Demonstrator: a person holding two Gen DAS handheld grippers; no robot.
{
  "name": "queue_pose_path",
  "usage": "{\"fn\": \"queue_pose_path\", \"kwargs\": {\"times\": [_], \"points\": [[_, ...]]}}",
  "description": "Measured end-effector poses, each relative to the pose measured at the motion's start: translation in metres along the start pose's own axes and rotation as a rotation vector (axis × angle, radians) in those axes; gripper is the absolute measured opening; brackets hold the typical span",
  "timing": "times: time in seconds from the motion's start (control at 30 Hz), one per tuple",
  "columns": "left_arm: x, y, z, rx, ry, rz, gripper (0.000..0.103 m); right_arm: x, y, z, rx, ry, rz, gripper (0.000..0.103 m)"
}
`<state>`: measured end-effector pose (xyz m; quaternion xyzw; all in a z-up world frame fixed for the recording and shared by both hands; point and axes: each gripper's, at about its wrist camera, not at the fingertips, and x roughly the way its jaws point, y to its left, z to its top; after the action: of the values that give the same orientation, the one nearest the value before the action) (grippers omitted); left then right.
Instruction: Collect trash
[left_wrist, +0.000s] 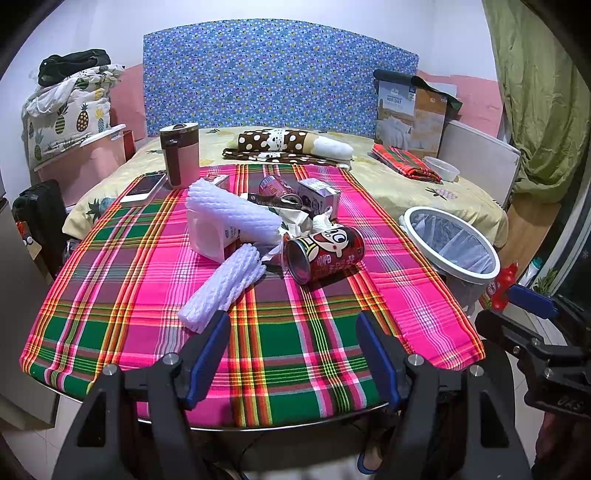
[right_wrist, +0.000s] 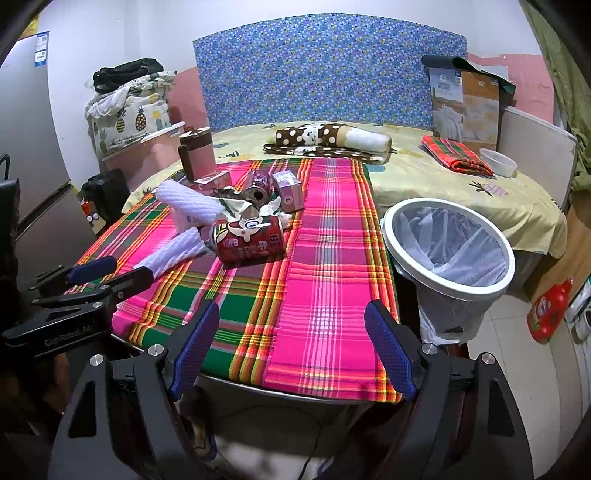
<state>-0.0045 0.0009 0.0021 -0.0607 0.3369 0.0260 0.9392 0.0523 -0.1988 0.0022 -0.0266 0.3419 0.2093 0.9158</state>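
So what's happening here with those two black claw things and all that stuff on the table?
A person is holding a gripper in each hand to clear rubbish off the plaid-covered table. Both the left gripper and the right gripper are open and empty, hovering at the table's near edge. The red can, on its side, foam netting and cartons lie in a pile. The lined bin beside the table looks empty.

trash (left_wrist: 258, 236) on table (left_wrist: 317, 354), bin (left_wrist: 452, 243) right

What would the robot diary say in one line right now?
left tool: open, empty | right tool: open, empty | red can: lying on table | foam net: near left tool | bin: beside table
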Motion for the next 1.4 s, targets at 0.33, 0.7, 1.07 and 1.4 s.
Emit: {"fn": "queue_pose_path", "kwargs": {"times": [0.33, 0.7, 1.07, 1.4], "points": [[0.0037, -0.0019, 0.0004, 0.002, 0.004, -0.002, 0.072, 0.0014, -0.0007, -0.0010, 0.002, 0.005, 0.001, 0.082], [0.0041, -0.0028, 0.0004, 0.003, 0.003, -0.003, 0.072, 0.0020, -0.0007, -0.0007, 0.003, 0.008, 0.001, 0.082], [0.0038, -0.0029, 0.0006, 0.002, 0.003, -0.003, 0.072, 0.0029, -0.0009, -0.0016, 0.003, 0.009, 0.001, 0.082], [0.0036, -0.0061, 0.0018, 0.002, 0.002, -0.010, 0.072, 0.0020, -0.0002, -0.0005, 0.002, 0.010, 0.001, 0.082]]}}
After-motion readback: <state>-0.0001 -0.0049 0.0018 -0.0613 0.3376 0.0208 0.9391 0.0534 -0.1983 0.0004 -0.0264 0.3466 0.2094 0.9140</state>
